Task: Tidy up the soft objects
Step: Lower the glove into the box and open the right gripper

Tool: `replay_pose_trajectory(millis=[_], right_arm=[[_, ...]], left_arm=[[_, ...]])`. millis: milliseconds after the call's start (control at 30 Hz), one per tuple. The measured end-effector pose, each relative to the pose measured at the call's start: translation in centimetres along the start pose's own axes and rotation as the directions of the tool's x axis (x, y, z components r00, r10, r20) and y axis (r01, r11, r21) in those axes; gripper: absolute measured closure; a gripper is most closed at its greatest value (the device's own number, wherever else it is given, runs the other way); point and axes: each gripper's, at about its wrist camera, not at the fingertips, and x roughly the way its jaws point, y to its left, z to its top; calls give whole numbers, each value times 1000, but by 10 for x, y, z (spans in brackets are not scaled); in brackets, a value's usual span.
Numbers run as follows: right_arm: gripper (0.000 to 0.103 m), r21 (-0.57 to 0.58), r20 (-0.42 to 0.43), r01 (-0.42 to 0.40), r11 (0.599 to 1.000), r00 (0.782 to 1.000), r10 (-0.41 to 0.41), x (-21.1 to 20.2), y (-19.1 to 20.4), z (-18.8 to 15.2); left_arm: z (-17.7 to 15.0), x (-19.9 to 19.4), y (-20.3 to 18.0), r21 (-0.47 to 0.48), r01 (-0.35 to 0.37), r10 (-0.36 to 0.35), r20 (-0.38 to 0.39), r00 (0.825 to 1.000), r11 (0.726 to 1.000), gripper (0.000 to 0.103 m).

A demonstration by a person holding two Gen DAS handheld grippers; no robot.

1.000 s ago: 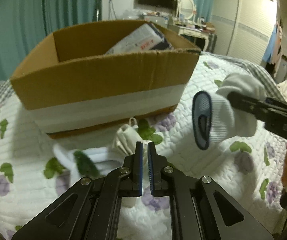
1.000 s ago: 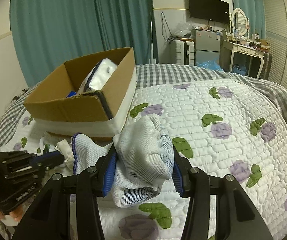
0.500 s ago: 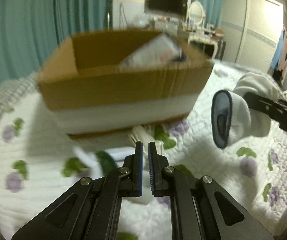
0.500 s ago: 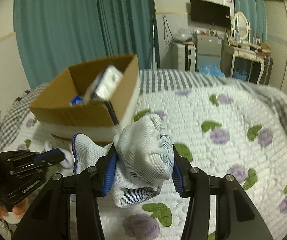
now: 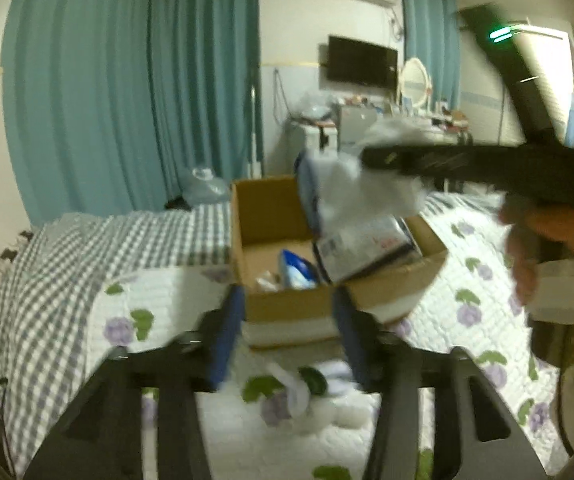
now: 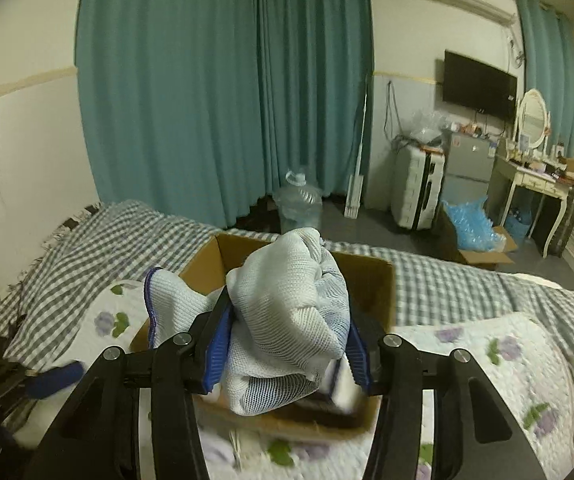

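Held item: a bunched white knit sock with a dark blue cuff [image 6: 287,312] sat clamped between the jaws of the right gripper [image 6: 285,354], raised just over the open brown cardboard box [image 6: 371,276] on the bed.
Right jaws: they had just eased slightly wider, yet the pads pressed the sock on both sides; it was not yet released.
Left gripper [image 5: 287,336]: its jaws had just swung apart and stood wide with nothing between them.
Already stowed: a white printed packet [image 5: 363,248] and a blue-and-white pouch [image 5: 297,274] lay inside the box.
Left to do: white soft pieces [image 5: 319,404], possibly another sock, blurred, lay on the white floral quilt [image 5: 127,320] in front of the box.
Progress: partway, by my judgement; this sock awaited dropping and the quilt pieces awaited collecting.
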Motion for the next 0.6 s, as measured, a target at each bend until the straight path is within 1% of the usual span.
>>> replay_pose_trajectory(millis=[33,100,133,167,267,367,433,500,600], right_arm=[[52,-4,-19,7,1000,1000,-7,14,3,2],[43,-11,-49,26,1000,998,-27,35,7,2],[29,-14,-63,38,999,997,-39,45,8,0],[19,-16,-58,47,999,997,-48,49,8,-2],[9,-15,-31,60,998,998,-60,52,6,-6],[8,-16,-20,69,997,997,-70,47,4,-8],[8,-18,1,79,997,997,-79,32,1,-8],[8,-14,18,81,997,997,-81,18,1,-8],[8,-8,29,67,998,997,-67,-13,3,-10]], left_arm=[[1,2,3,-2,-8,8,23,1000,1000,48],[2,7,8,3,-18,18,46,999,1000,48],[2,10,11,0,-14,14,44,999,1000,48],[4,15,14,-5,-8,9,36,999,1000,48],[3,31,21,-23,-5,5,15,1000,1000,48],[-2,42,25,-34,-3,3,-5,1000,999,48],[-3,45,26,-41,-2,1,-19,1000,999,48],[-3,41,25,-40,-5,4,-26,1000,999,48],[2,22,27,-49,-22,22,-11,1000,999,47]])
